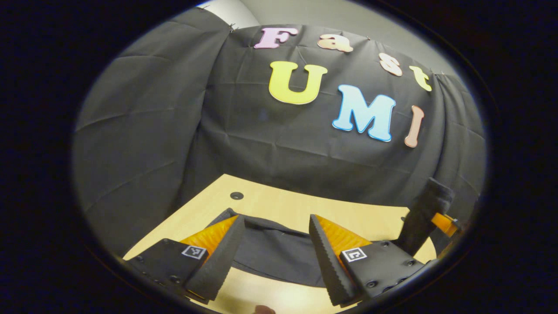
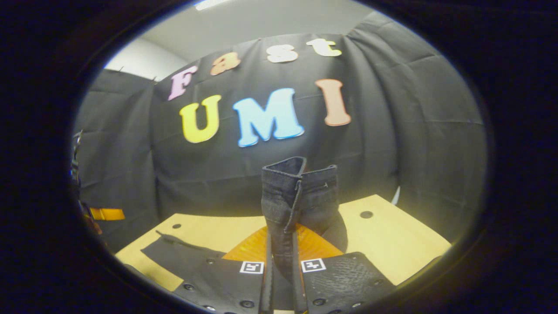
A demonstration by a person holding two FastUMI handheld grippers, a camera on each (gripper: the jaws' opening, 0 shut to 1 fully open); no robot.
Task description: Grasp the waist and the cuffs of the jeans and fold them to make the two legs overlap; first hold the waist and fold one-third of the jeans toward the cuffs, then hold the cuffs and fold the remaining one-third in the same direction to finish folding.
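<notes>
Black creased cloth wall (image 1: 144,131) behind and to both sides of a pale wooden tabletop (image 1: 279,205), pale grey room wall (image 2: 244,22) above the cloth. Small round dark hole (image 1: 236,195) near the tabletop's far left corner in the left gripper view; two such holes in the right gripper view, one (image 2: 366,214) toward the far right corner, one (image 2: 176,226) toward the far left.

Dark denim jeans (image 1: 274,253) spread flat over the tabletop's near middle in the left gripper view, bare wood beyond them up to the far edge and a strip of bare wood at the near edge. Left gripper (image 1: 274,257) wide apart, nothing between its fingers, poised just above the flat denim; whether touching the cloth, cannot tell.

Right gripper (image 2: 280,266) closed tight on a bunched denim end (image 2: 298,192), both fingers pressing the fabric, seamed hem standing upright above the fingertips and clear of the tabletop. Which end of the jeans, cannot tell. Same raised denim (image 1: 425,218) at the right edge of the left gripper view. Flat part of the jeans (image 2: 174,255) toward the near left corner in the right gripper view; open bare wood to the right.
</notes>
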